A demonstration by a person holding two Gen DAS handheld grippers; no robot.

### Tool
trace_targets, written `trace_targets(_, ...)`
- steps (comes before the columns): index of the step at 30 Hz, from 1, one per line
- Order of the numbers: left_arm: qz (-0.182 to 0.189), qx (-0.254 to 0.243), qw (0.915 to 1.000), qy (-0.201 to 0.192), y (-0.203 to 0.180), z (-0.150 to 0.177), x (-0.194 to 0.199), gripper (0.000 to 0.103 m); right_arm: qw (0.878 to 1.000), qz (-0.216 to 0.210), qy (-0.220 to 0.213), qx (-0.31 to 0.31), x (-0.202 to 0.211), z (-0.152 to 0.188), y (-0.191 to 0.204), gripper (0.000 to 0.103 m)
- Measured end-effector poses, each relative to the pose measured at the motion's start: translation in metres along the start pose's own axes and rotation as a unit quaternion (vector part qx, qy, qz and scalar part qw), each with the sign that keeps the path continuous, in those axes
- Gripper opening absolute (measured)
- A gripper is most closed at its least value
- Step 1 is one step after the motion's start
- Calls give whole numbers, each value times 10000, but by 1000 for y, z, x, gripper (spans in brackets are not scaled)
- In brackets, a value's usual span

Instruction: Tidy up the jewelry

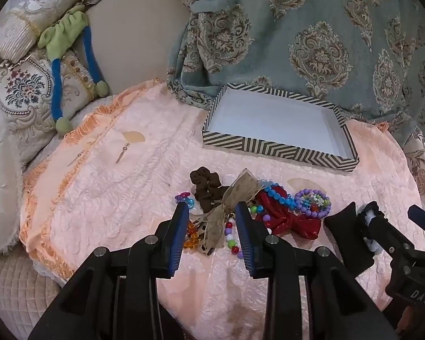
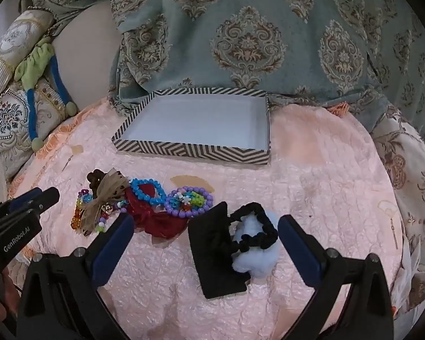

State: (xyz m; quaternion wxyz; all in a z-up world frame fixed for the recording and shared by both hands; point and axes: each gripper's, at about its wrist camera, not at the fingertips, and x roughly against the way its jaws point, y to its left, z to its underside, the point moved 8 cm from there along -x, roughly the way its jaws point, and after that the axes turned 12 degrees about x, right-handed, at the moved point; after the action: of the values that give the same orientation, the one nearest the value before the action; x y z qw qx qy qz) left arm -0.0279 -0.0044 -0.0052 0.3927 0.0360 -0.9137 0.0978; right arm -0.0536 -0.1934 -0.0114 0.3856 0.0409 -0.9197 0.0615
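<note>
A pile of jewelry lies on the pink cloth: a tan ribbon bow, a brown scrunchie, a red bow, a blue bead bracelet, a purple bead bracelet, amber beads. My left gripper is open, its fingers on either side of the tan bow. My right gripper is open around a black card, a black scrunchie and a pale blue pompom. The striped box sits empty behind.
Teal patterned fabric hangs behind the box. Embroidered cushions and a green and blue cord toy lie at the left. Small earrings lie on the cloth at left; another lies at right.
</note>
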Motion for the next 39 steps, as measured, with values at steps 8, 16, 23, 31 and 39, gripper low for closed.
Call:
trace_targets(8, 53, 40, 9999, 83, 3, 4, -2, 17, 9999, -14, 0, 110, 0, -1, 8, 103)
trace_targets(16, 46, 85, 9999, 111, 7, 3, -4, 17, 9997, -51, 124, 195, -8, -4, 13, 103)
trace_targets(23, 110, 93, 9998, 149, 8, 5, -5, 17, 9995, -177, 233, 119, -1, -3, 11, 103)
trace_targets(31, 94, 108, 9997, 172, 8, 6, -7, 17, 9996, -52, 181, 226, -4, 0, 10, 103)
trace_targets(39, 86, 138, 9997, 169, 12, 5, -7, 17, 9998, -43, 133, 170, -5, -1, 7, 103)
